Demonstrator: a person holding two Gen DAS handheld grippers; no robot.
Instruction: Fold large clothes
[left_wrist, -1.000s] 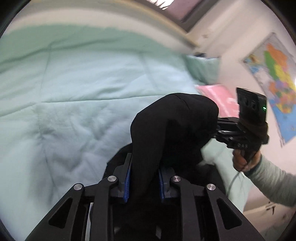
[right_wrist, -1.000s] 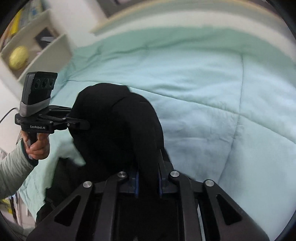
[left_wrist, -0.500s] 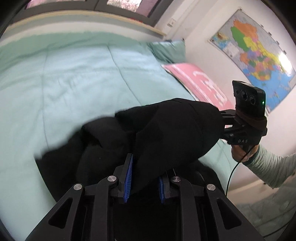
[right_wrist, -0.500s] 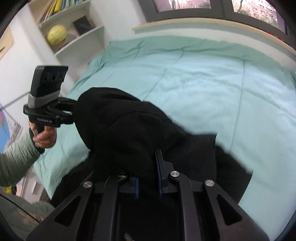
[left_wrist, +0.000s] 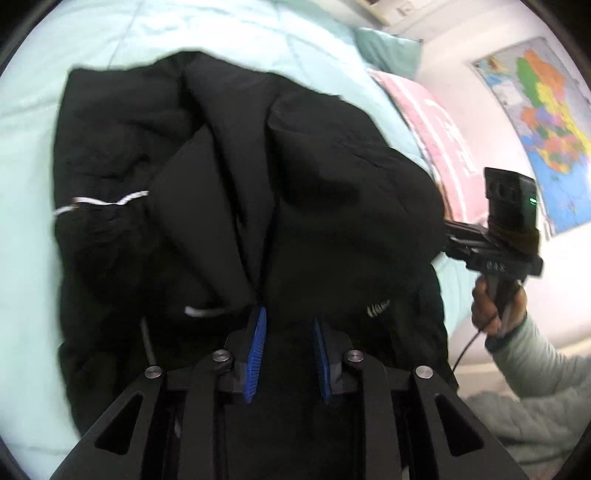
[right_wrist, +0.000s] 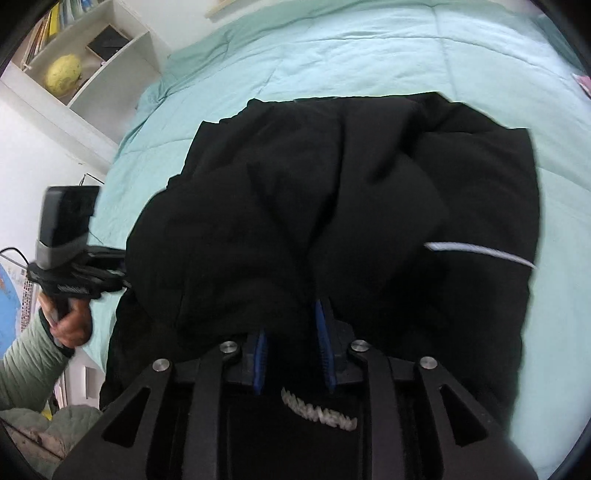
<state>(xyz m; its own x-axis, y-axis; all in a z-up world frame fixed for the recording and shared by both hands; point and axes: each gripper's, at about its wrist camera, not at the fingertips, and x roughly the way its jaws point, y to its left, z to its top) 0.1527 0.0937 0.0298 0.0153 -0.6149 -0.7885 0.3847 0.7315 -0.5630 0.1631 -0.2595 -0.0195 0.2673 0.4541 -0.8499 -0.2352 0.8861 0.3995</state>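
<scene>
A large black garment (left_wrist: 229, 184) with thin white trim lies folded over in a heap on the mint-green quilt (left_wrist: 29, 155). My left gripper (left_wrist: 288, 332) hovers at its near edge. The jaws are opening; the blue pads (left_wrist: 256, 350) stand apart with black cloth loose between them. In the right wrist view the same garment (right_wrist: 351, 203) fills the middle. My right gripper (right_wrist: 291, 332) is at its near hem, jaws opening, cloth draped over the left pad but not pinched. Each view shows the other gripper's body at the garment's side, fingertips hidden behind cloth.
A pink pillow (left_wrist: 436, 125) and a green pillow (left_wrist: 388, 51) lie at the head of the bed, below a wall map (left_wrist: 546, 122). A white shelf (right_wrist: 110, 62) holding a yellow ball (right_wrist: 62, 72) stands at the foot. A person's hand (right_wrist: 72, 325) and green sleeve hold the left gripper.
Both grippers carried the black garment forward over the bed and lowered it onto itself. Their jaws, shut on the cloth before, have now parted.
</scene>
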